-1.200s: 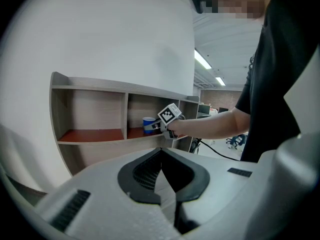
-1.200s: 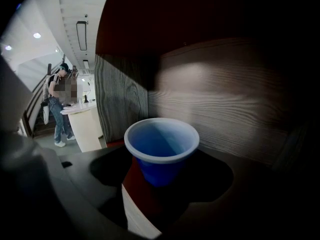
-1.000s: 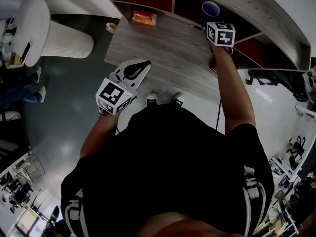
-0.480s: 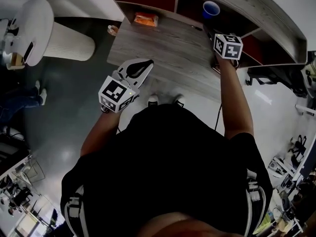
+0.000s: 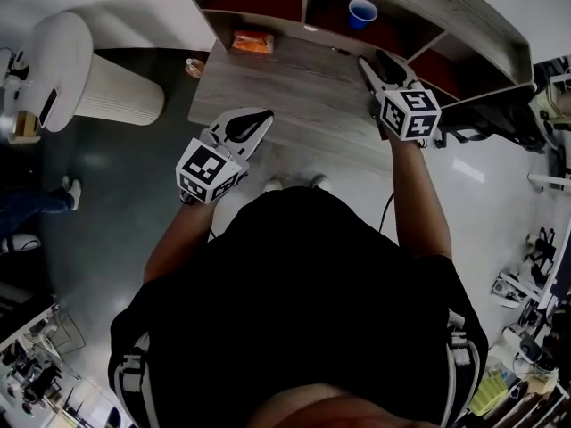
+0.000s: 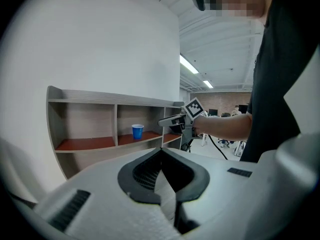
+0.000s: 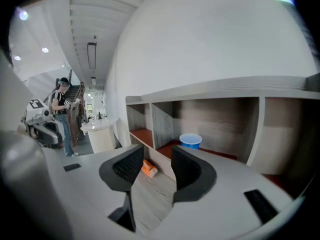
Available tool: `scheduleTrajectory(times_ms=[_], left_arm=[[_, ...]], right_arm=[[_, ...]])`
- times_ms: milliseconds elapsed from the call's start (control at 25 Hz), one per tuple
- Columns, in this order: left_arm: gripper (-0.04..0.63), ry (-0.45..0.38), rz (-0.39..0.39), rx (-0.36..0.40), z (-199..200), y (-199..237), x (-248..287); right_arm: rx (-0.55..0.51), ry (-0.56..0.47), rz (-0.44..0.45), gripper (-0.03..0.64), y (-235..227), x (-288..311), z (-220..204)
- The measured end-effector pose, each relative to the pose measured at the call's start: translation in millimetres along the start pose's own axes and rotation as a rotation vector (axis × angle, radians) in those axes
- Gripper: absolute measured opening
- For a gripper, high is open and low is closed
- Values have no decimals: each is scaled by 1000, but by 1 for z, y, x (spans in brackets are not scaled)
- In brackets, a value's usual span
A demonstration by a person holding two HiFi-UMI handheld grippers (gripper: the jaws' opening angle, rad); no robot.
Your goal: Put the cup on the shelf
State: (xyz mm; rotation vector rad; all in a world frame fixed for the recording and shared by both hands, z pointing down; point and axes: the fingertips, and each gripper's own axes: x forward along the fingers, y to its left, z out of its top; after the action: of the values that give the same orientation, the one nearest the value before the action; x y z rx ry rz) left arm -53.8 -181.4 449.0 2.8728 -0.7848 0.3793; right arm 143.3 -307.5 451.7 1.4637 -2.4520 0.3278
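You are holding your left gripper (image 5: 265,114) over the wooden table (image 5: 303,105), its jaws pressed together on nothing. The blue cup (image 5: 361,12) is standing upright in the middle compartment of the shelf (image 5: 446,9). Your right gripper (image 5: 369,59) is hovering near the shelf, clear of the cup. Its jaws are half-spread, having just been closing with nothing between them.

- Head view: above me, looking steeply down on the tabletop (image 5: 294,87) and shelf (image 5: 419,12).
- Left gripper view: by the tabletop's near left corner, facing the shelf.
- Right gripper view: nearer, facing its middle compartment.
- All share the blue cup (image 5: 361,12).
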Motion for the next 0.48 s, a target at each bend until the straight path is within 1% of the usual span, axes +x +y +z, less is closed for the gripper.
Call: scheduleTrajectory(times_ms=[120, 240, 480], left_arm=[[17, -6, -17, 8, 1, -7, -3], [17, -15, -35, 19, 4, -12, -4], [17, -34, -64, 40, 13, -14, -3]], right_arm=[[7, -31, 22, 144, 19, -23, 13], [4, -66, 23, 96, 32, -45, 25], [-10, -102, 12, 54, 48, -77, 39]])
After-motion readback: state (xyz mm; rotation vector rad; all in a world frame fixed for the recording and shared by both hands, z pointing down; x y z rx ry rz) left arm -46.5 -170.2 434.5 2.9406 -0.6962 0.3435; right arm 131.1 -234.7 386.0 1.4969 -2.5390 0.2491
